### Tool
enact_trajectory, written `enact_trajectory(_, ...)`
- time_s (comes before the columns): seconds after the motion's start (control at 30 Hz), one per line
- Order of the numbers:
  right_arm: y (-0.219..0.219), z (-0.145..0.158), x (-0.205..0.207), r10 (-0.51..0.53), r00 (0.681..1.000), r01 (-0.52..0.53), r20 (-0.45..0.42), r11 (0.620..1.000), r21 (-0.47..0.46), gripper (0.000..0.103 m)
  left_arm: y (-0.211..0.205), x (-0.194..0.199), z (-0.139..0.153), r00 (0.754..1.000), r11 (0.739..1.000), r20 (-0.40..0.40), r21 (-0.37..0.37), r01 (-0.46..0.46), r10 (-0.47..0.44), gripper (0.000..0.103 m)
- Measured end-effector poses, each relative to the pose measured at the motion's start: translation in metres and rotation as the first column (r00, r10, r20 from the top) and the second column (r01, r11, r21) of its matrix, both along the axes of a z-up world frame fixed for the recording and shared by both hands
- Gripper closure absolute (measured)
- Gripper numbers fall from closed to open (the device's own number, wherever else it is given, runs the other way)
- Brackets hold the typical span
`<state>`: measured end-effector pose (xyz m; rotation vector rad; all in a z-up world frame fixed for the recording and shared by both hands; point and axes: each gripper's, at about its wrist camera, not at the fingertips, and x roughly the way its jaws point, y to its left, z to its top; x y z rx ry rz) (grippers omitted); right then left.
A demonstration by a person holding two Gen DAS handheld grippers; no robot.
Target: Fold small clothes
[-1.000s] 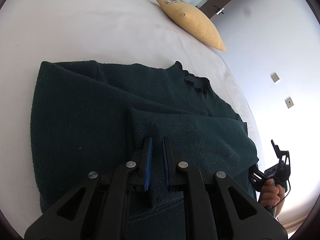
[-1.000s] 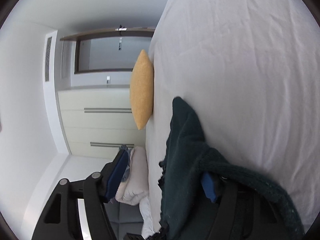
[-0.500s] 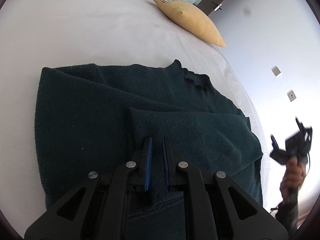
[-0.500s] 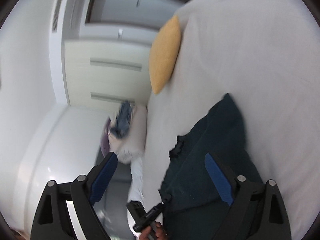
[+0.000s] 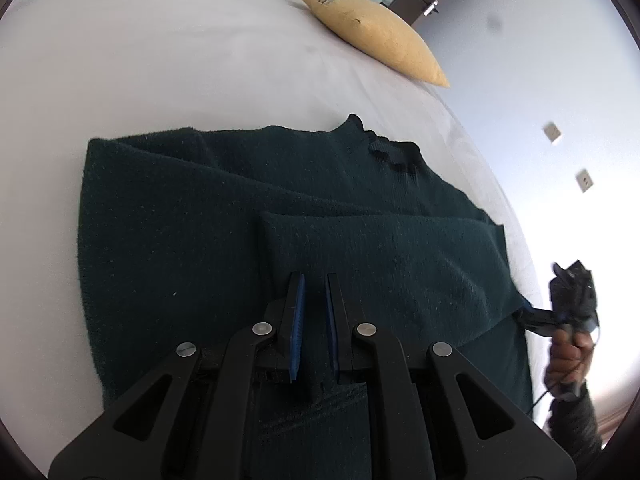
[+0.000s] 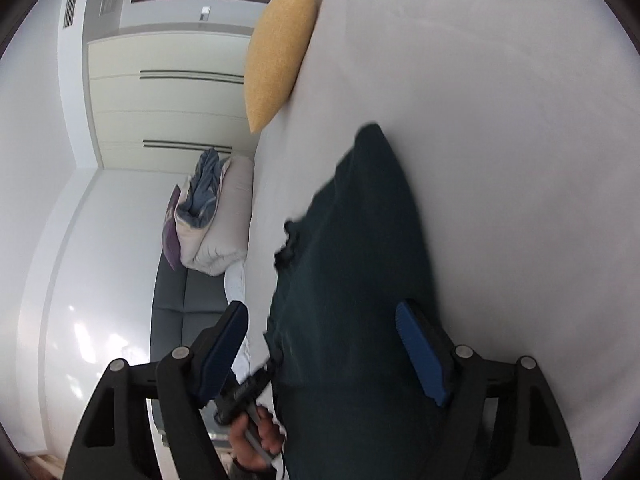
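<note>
Left gripper point(image 5: 314, 320) pinched dark green knit sweater point(image 5: 200, 240) fold; right gripper point(image 6: 320, 344) wide, closing, empty. Best: keep fold pinned, smooth flat.

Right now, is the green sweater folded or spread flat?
Partly folded: on the green sweater one sleeve panel lies doubled across the body.

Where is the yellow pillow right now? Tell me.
The yellow pillow lies at the bed's far edge, beyond the dark green sweater's collar; the right wrist view shows it upper centre.
</note>
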<state>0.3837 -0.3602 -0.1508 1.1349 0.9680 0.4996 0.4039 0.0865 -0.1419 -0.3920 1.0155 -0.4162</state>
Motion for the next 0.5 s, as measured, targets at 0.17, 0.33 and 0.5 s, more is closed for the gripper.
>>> enact_trajectory(0.17, -0.016, 0.032, -0.014, -0.064, 0.995, 0.061, 0.075, 0.998, 0.034, 0.016, 0.001, -0.003, 0.001, 1.0, 1.0, 0.002, 0.009, 0.001, -0.001, 0.093)
enact_trajectory(0.33, 0.009, 0.046, 0.016, 0.014, 0.993, -0.017, 0.113, 1.0, 0.025, 0.011, 0.0, -0.005, 0.002, 1.0, 1.0, 0.008, 0.024, -0.001, 0.001, 0.093)
enact_trajectory(0.5, 0.032, -0.003, 0.019, 0.057, 0.998, -0.057, -0.001, 0.998, 0.015, 0.018, 0.002, -0.008, 0.004, 1.0, 1.0, 0.008, 0.031, 0.003, -0.003, 0.093)
